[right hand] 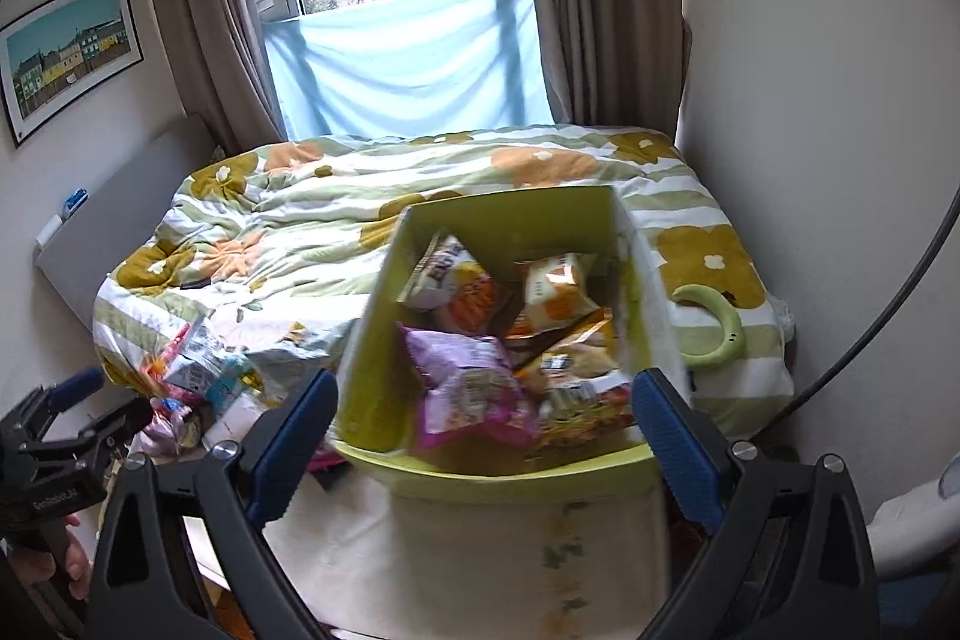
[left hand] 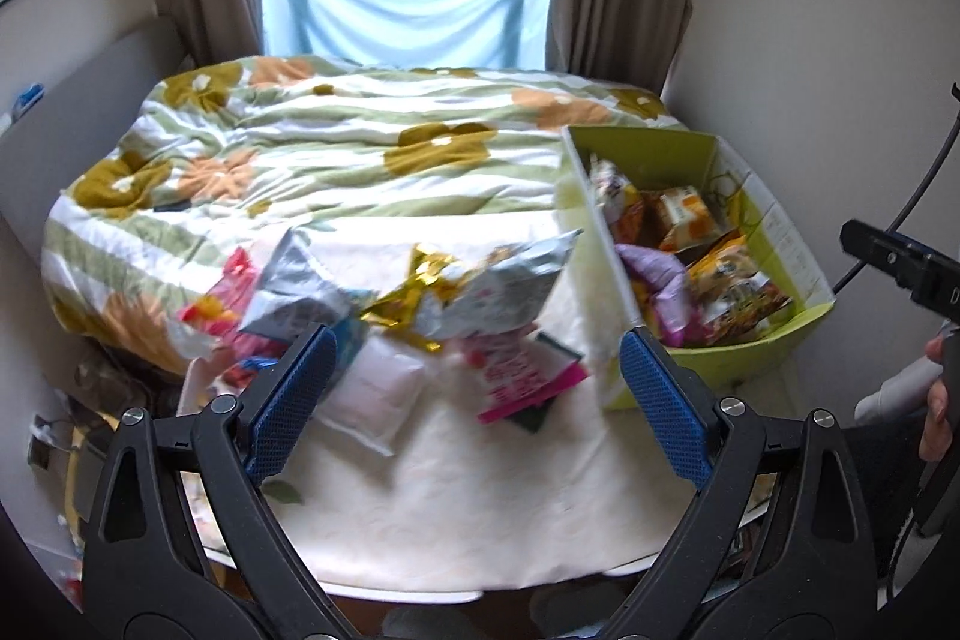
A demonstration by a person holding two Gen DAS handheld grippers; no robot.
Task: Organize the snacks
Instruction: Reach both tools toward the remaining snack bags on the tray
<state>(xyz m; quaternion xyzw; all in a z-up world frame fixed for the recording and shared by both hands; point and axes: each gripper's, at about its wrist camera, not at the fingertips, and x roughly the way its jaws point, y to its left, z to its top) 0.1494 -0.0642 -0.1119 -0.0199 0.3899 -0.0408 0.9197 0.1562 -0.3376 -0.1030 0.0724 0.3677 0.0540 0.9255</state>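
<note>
A pile of loose snack packets (left hand: pixel 384 316) lies on a white cloth: silver bags, a gold one, pink ones and a white pouch (left hand: pixel 375 394). My left gripper (left hand: pixel 474 400) is open and empty just in front of the pile. A green box (left hand: pixel 762 340) to the right holds several snack bags, orange and purple. In the right wrist view my right gripper (right hand: pixel 483 436) is open and empty over the near rim of the green box (right hand: pixel 498 475), above a purple bag (right hand: pixel 468 388). The pile shows at the left (right hand: pixel 204 376).
The white cloth (left hand: pixel 456 496) covers a small table against a bed with a flowered quilt (left hand: pixel 336 142). A green curved object (right hand: pixel 720 322) lies on the quilt right of the box. Walls stand close on both sides. Clutter sits on the floor at left.
</note>
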